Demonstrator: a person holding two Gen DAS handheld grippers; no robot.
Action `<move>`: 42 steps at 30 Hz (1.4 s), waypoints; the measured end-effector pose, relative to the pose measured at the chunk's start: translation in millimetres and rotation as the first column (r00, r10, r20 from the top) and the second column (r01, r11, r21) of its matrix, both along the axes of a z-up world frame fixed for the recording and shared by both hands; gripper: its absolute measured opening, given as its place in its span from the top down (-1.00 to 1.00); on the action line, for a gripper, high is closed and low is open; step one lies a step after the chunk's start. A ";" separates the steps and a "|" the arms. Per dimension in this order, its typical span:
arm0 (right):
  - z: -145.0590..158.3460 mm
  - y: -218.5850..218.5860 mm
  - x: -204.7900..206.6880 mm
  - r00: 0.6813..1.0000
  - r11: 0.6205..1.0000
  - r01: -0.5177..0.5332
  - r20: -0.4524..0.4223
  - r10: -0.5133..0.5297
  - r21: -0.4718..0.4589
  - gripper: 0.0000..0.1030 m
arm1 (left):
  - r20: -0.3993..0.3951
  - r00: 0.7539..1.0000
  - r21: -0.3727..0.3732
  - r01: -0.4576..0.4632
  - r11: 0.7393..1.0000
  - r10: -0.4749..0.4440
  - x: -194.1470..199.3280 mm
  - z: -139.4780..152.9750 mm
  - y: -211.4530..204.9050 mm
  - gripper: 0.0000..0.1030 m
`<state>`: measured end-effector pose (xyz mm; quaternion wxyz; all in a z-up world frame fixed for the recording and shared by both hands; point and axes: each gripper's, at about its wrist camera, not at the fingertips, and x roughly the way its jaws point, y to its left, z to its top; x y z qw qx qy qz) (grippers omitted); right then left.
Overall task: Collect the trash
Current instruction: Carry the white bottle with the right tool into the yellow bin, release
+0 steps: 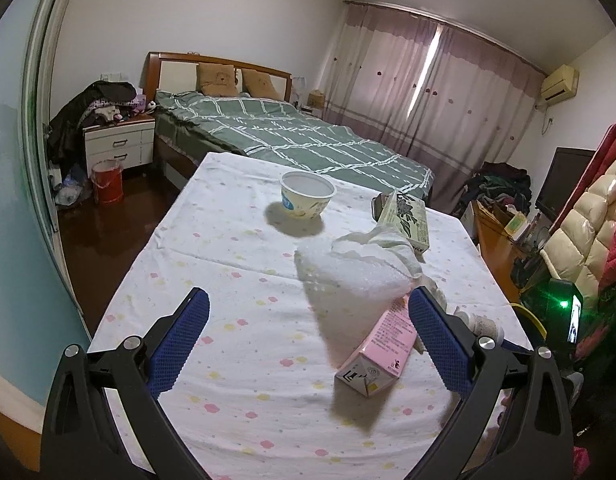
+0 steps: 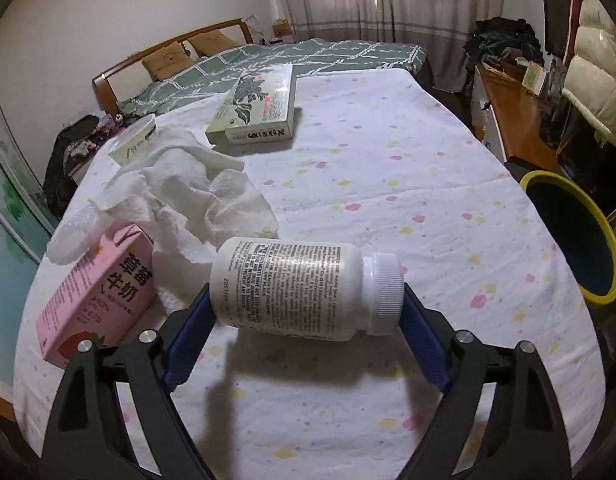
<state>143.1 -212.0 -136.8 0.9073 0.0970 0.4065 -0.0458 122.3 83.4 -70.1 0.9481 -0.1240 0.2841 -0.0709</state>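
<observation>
My right gripper [image 2: 306, 300] is shut on a white pill bottle [image 2: 296, 286], held sideways above the table, cap to the right. A pink milk carton [image 2: 96, 300] lies to its left, with crumpled white paper towel [image 2: 188, 196] behind it. A green flat box [image 2: 260, 106] and a paper cup [image 2: 134, 140] lie farther back. My left gripper [image 1: 308, 320] is open and empty above the table; the pink carton [image 1: 378, 350] lies just inside its right finger. The cup [image 1: 307, 195], towel [image 1: 372, 256] and green box [image 1: 408, 216] lie ahead.
A dark bin with a yellow rim [image 2: 574, 236] stands off the table's right edge. The table has a white dotted cloth [image 1: 228, 280]. A bed [image 1: 292, 136] stands behind, a red bucket [image 1: 107, 186] on the floor at left, cluttered furniture at right.
</observation>
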 end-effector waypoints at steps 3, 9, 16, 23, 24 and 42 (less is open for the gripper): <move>1.6 -4.7 -2.5 1.000 1.000 0.004 0.008 -0.004 -0.002 -0.61 | -0.004 1.000 0.003 0.007 1.000 -0.007 -0.1 -0.8 -2.7 -0.90; 8.5 -17.1 -10.7 1.000 1.000 -0.007 0.019 0.007 0.006 -0.61 | -0.008 1.000 0.006 0.020 1.000 -0.020 0.7 -0.7 -9.5 -0.90; 23.2 -42.6 -24.4 0.999 1.000 0.011 0.050 -0.012 0.009 -0.61 | -0.006 0.998 0.024 0.060 0.998 -0.059 3.2 0.3 -26.4 -0.90; 35.1 -80.6 -36.1 0.994 0.997 0.071 0.088 -0.071 -0.001 -0.61 | -0.001 0.995 0.018 0.100 0.995 -0.100 4.5 2.3 -45.3 -0.90; 35.7 -85.6 -36.7 0.993 0.997 0.081 0.090 -0.080 -0.001 -0.61 | 0.001 0.994 0.017 0.105 0.994 -0.105 4.0 3.1 -48.3 -0.90; 24.8 -244.7 -53.5 0.938 0.940 0.342 0.060 -0.341 -0.009 -0.61 | -0.030 0.983 0.076 0.185 0.980 -0.184 13.7 4.0 -111.3 -0.91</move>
